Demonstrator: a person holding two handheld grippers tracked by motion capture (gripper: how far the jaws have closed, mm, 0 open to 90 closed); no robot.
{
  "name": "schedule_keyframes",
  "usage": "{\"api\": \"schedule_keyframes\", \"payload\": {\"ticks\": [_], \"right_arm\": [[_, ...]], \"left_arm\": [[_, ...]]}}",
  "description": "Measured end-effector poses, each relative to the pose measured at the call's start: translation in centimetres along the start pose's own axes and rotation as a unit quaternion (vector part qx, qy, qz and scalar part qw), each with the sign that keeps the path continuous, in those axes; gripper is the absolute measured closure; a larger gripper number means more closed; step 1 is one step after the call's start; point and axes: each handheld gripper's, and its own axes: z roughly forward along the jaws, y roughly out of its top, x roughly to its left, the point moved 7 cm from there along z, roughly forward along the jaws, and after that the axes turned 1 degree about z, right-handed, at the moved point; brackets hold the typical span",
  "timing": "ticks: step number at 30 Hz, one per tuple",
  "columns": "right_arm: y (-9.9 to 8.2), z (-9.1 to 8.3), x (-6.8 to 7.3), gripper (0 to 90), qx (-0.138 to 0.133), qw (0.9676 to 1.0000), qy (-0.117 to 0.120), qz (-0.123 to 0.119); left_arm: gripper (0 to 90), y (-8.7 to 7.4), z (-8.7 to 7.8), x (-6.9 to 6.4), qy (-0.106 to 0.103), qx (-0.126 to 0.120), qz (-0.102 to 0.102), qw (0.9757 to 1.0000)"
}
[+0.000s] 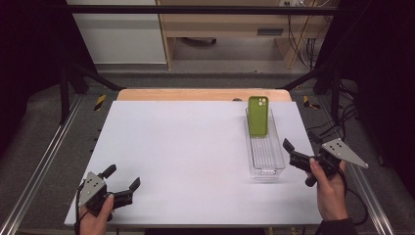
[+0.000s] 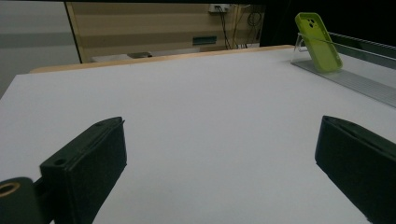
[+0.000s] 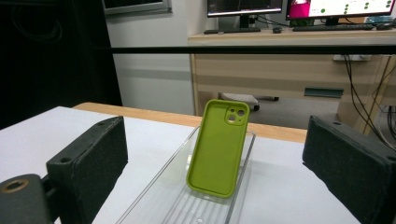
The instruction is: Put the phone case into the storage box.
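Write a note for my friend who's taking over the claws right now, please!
Left claw: open, holding nothing, at the near left of the white table.
Right claw: open, holding nothing, beside the near end of the clear plastic tray, aimed along it.
Green phone case: propped up, leaning at the tray's far end, inside facing the person.
Done: nothing gripped yet.
Left: probably bring the right claw to the case.

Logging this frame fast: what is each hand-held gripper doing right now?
Left hand-held gripper: open, holding nothing.
Right hand-held gripper: open, holding nothing, beside the clear tray with the green phone case.
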Motion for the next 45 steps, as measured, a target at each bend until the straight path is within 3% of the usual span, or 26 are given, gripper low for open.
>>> {"api": "schedule_keyframes", "payload": {"ticks": [5, 13, 18, 29, 33, 45], "right_arm": [[-0.7, -0.2, 0.2, 7.0, 0.000, 1.0000, 0.006, 0.003], [-1.9, -0.6, 0.5, 6.5, 0.002, 0.9999, 0.011, 0.008], [-2.6, -0.8, 1.1, 6.4, 0.007, 0.9997, 0.021, -0.010], [-4.4, -0.5, 2.6, 6.5, 0.008, 0.9989, 0.046, -0.011], [-5.1, -0.2, 3.2, 6.5, 0.012, 0.9985, 0.052, -0.012], [-6.4, 0.7, 5.0, 6.1, 0.017, 0.9968, 0.070, -0.035]], "left_arm": [[1.9, 0.1, -0.2, 0.4, 0.007, -0.007, -0.003, 0.9999], [1.8, 0.1, -0.1, 0.1, -0.016, -0.009, -0.003, 0.9998], [1.8, 0.1, -0.1, 0.2, -0.012, -0.010, -0.005, 0.9999], [1.8, 0.3, -0.2, 0.3, -0.011, -0.014, -0.004, 0.9998], [1.6, 0.2, -0.2, 0.0, -0.024, -0.013, 0.001, 0.9996], [2.1, 0.4, 0.0, -0.1, -0.022, -0.025, 0.001, 0.9994]]}}
